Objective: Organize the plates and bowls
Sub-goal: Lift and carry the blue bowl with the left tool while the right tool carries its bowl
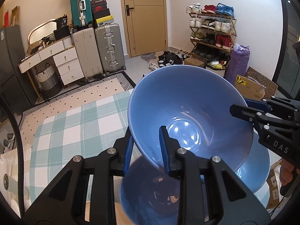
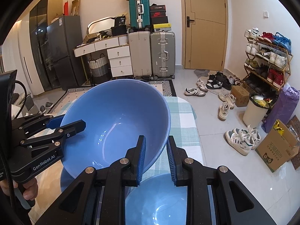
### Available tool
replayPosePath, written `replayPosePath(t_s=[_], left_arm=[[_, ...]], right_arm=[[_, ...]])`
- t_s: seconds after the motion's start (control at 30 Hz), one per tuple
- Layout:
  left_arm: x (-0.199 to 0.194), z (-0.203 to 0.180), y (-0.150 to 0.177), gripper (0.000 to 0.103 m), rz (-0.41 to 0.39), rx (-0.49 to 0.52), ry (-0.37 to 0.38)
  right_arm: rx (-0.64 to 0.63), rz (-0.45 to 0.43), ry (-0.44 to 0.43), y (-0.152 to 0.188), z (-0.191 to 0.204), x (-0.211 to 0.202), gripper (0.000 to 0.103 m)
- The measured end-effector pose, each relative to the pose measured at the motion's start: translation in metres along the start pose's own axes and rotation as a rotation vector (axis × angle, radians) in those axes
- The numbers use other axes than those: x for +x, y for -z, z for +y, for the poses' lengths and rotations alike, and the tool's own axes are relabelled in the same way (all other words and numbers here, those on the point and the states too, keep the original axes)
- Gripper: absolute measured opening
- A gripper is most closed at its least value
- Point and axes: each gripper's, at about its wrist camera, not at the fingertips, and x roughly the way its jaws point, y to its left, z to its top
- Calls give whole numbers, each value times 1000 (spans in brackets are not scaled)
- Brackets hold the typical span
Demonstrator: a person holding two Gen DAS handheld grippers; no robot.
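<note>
Blue bowl [image 1: 187, 108], tilted and lifted clear of the desk [image 1: 78, 123], is gripped on two sides of its rim. The left tool [image 1: 147, 150] is closed on the near-left part of the rim, one blue pad pressed inside the wall and the other outside it. The right tool [image 2: 156, 155] is clamped the same way on the opposite part of the rim, the wall being pinched between its two ribbed pads. From the left wrist view, the right tool is seen reaching in from the right edge, with its upper finger laid over the bowl's lip. From the right wrist view, the left tool is seen entering from the left, gripped by a hand [image 2: 28, 189] on its handle.

A second blue bowl [image 2: 159, 198] is seen directly beneath the lifted one, resting upright on the desk. No contact between the two bowls can be made out. The desk is covered by a green-and-white checked cloth [image 1: 56, 131]. Suitcases [image 1: 97, 48], a door [image 1: 146, 16] and a shoe rack [image 1: 211, 31] are seen across the room behind.
</note>
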Motion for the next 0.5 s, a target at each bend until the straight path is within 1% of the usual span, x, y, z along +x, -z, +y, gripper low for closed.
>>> replayPosePath(t_s=[0.27,0.43,0.5], left_arm=[[-31,2,17,23,-11,-21,-27],[-44,1,31,24,-2,-28,-37],[-38,8,35,24,5,-35,-39]], right_arm=[[-22,-1,-20,9,17,-7,23],[-22,5,-31,15,23,-8,23],[-23,8,-36,17,25,-9,23]])
